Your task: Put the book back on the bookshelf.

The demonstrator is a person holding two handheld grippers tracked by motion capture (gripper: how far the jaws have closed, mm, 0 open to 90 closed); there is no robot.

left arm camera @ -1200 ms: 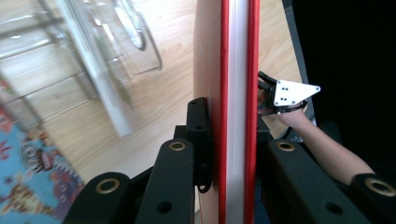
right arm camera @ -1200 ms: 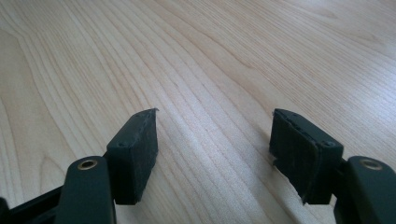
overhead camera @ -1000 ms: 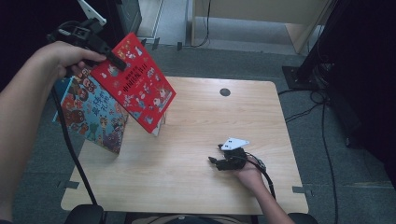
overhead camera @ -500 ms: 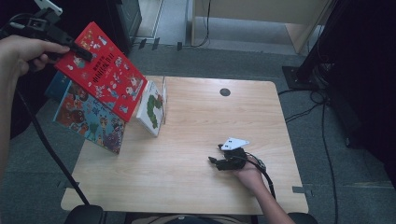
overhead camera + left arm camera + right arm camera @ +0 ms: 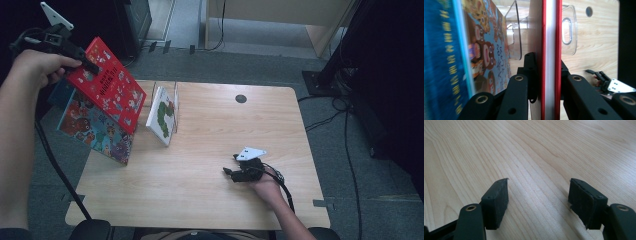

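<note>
Books at the left edge of the counter, one of them lifted. Left claw is clamped on the red book at its upper far corner and holds it tilted in the air, above and partly in front of the blue picture book. In the left gripper view the red book runs edge-on between the two black jaws, red covers on both sides of the white page block, pads pressed against each cover. The blue picture book stands just to the left of it there, cover with cartoon animals facing the red book, slightly blurred.

Blue picture book leans at the near left corner of the counter, overhanging the left edge. Just right of it stands a clear acrylic rack; a white book with a green figure on its cover leans in the rack, tilted. Rack's clear panels also appear beyond the red book in the left gripper view.

Right claw rests low on the counter at the near right, well apart from the books, pointing left. In the right gripper view its jaws stand apart over bare wood grain, nothing between them.

Round dark grommet sits in the counter near the far edge.
</note>
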